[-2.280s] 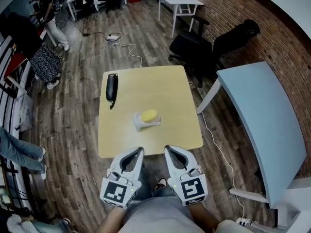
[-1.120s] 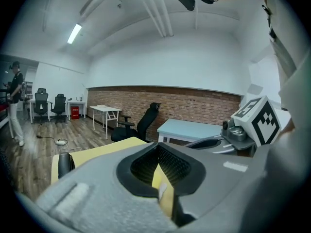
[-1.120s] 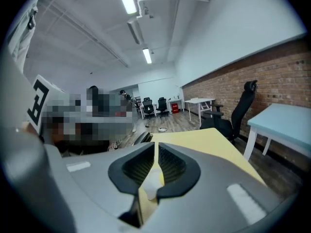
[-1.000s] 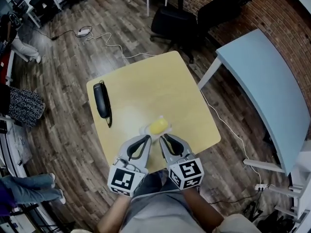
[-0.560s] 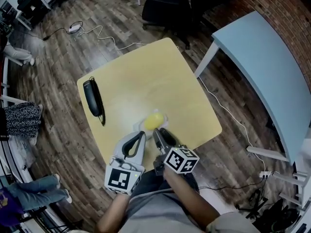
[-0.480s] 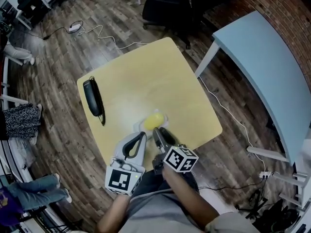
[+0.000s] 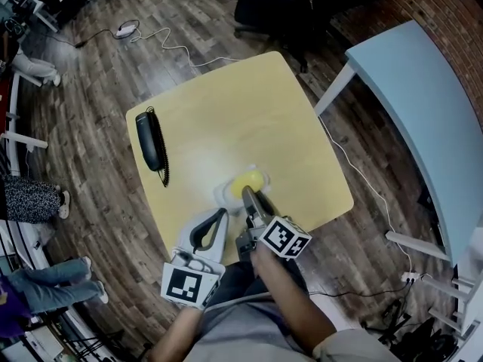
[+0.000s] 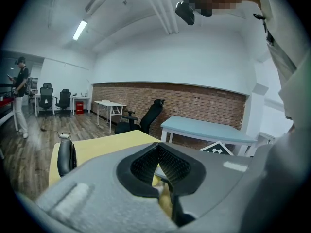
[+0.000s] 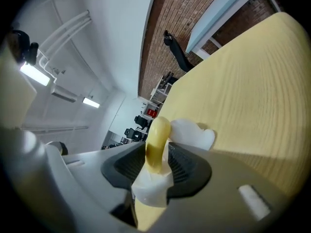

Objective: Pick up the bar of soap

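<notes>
A yellow bar of soap (image 7: 250, 180) lies on a white dish (image 7: 226, 193) on the yellow table (image 7: 249, 111), near its front edge. My right gripper (image 7: 247, 193) is rolled onto its side and reaches in at the dish. In the right gripper view its jaws stand wide apart, and the soap (image 9: 156, 140) and part of the dish (image 9: 194, 132) lie between them, so the right gripper (image 9: 158, 154) is open around the soap. My left gripper (image 7: 221, 214) hovers just left of the dish, shut with nothing in it. In its own view the left gripper (image 8: 158, 148) has its tips together.
A black telephone handset (image 7: 149, 139) lies at the table's left side. A pale blue table (image 7: 407, 104) stands to the right and a black office chair (image 7: 272, 6) beyond the far edge. A white cable (image 7: 173, 47) runs over the wooden floor. People stand at the far left.
My right gripper has rolled onto its side and gone forward to the soap dish. My left gripper has stayed about where it was beside it.
</notes>
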A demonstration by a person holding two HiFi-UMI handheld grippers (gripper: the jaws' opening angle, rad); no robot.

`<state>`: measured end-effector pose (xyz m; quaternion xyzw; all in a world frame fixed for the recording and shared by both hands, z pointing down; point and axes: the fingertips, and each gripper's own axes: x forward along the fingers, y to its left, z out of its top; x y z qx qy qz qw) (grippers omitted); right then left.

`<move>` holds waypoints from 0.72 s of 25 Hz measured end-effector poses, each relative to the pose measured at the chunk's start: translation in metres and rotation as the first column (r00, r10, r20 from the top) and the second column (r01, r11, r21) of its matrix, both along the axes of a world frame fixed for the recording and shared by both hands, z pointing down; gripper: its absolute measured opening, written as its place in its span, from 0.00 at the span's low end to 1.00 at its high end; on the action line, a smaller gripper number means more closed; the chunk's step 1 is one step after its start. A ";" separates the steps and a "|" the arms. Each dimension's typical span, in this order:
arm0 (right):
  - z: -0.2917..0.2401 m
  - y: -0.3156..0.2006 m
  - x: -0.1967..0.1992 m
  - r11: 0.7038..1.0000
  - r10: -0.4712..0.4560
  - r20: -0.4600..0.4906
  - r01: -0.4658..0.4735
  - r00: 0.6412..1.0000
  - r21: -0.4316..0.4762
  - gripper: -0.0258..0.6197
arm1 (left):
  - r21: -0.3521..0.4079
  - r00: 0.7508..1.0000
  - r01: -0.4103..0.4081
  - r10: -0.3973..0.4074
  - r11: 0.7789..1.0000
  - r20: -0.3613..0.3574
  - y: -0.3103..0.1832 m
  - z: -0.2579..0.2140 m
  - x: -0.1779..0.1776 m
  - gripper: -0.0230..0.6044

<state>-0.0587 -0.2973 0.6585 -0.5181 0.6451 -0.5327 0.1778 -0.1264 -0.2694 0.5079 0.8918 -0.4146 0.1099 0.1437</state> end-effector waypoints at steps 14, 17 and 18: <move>-0.001 -0.011 -0.001 0.996 -0.046 0.084 0.039 0.995 0.085 0.18 | -0.002 0.999 0.035 -0.035 0.999 -0.008 -0.004 0.010 -0.006 0.04; -0.002 -0.008 0.002 0.995 -0.061 0.078 0.054 0.995 0.089 0.18 | -0.004 0.999 0.043 -0.043 0.999 -0.010 -0.004 0.012 -0.005 0.04; -0.002 -0.007 0.003 0.994 -0.065 0.075 0.058 0.995 0.089 0.18 | -0.004 0.999 0.046 -0.046 0.999 -0.011 -0.005 0.013 -0.005 0.04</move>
